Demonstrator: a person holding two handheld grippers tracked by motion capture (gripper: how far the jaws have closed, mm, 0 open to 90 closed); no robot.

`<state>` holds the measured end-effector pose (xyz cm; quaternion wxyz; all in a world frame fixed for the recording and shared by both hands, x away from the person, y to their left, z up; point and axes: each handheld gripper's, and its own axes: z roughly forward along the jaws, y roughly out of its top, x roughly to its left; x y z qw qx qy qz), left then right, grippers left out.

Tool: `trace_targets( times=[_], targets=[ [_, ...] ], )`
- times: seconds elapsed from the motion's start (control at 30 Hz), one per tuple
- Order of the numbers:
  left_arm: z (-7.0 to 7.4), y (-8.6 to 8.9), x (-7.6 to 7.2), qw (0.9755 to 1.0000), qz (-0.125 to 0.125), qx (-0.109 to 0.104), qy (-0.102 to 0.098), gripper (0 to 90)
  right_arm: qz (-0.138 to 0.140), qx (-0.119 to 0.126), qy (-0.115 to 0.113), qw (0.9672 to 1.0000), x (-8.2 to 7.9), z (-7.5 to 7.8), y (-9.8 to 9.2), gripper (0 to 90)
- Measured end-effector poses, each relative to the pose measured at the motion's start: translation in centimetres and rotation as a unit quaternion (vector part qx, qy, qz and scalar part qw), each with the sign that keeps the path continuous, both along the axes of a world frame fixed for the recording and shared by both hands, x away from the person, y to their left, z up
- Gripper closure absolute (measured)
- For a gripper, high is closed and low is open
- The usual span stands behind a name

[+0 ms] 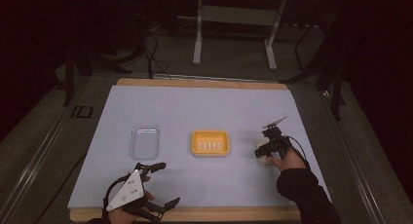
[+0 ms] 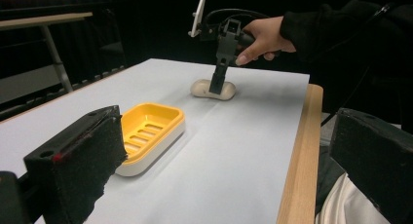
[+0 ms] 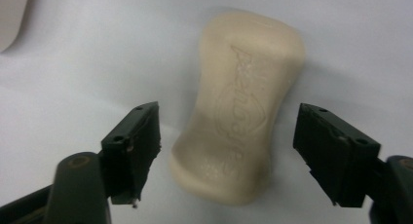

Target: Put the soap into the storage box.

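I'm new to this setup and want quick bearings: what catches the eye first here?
The yellow soap dish at the middle of the pale sheet. To its right, the right gripper stands open astride a cream soap bar; a clear lid lies to the left.

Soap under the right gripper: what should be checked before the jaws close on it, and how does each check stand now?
1. Soap lies between the right gripper jaws: ok.
2. Pads touching the soap: not ok, gaps show on both sides.
3. Soap flat on the table, nothing against it: ok.
4. Soap dish empty and upright: ok.
5. Path from soap to dish free: ok.
6. Left gripper open and away from the dish: ok.
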<state>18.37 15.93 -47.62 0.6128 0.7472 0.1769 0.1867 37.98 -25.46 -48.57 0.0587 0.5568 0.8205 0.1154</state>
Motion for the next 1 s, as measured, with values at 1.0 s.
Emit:
trace_targets(
  times=[1.0],
  targets=[
    [0.0,-0.1,-0.1,1.0000,-0.005,0.005,-0.003,0.1,-0.035,-0.003,-0.057,0.9978,0.4,-1.8,0.2,47.2]
  ],
)
